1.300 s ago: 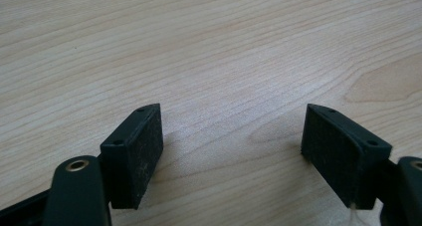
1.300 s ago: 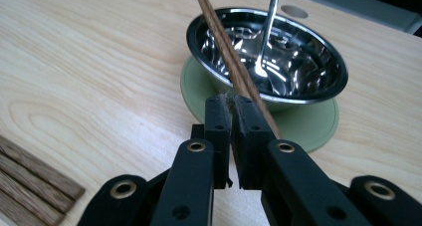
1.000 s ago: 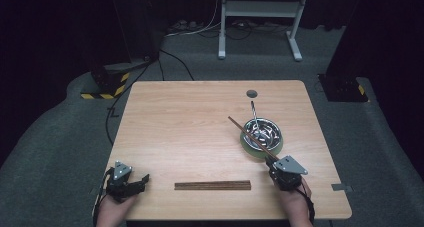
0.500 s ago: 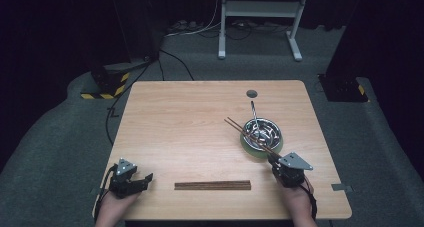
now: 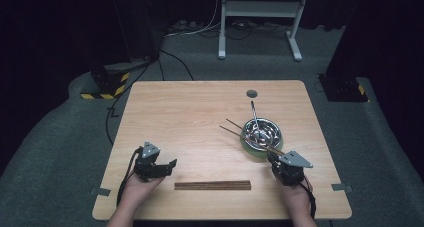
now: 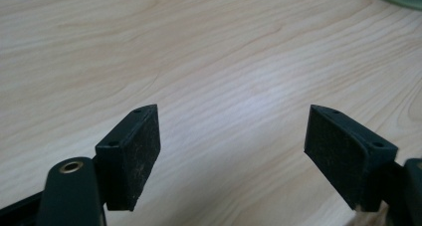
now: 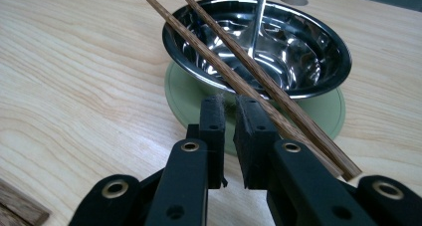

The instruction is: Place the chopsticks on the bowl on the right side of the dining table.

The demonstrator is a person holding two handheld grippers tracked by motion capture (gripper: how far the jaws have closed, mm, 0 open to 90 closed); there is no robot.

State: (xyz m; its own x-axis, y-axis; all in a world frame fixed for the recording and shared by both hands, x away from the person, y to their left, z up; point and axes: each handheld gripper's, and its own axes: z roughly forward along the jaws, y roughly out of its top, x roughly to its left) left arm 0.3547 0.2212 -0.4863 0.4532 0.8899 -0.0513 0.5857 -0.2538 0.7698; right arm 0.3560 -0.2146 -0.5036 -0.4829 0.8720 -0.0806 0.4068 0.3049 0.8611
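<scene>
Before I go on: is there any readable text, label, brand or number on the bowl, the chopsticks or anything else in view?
None: no readable word, number or brand in any view.
Steel bowl: bare metal, no marking.
Chopsticks: plain wood.
Green coaster: plain.
Block with yellow-and-black hazard stripes on the floor: a stripe pattern, no lettering.

- The person's left hand comes in from the table's near edge at lower left, holding the left gripper with its jaws turned toward the table's middle.
- Its jaws stand wide apart, having just opened further, with nothing between the pads.
- The right hand enters at lower right, holding the right gripper angled up and away from the person.
- Its jaws stand nearly together, a thin gap left between the pads, nothing clamped there.
</scene>
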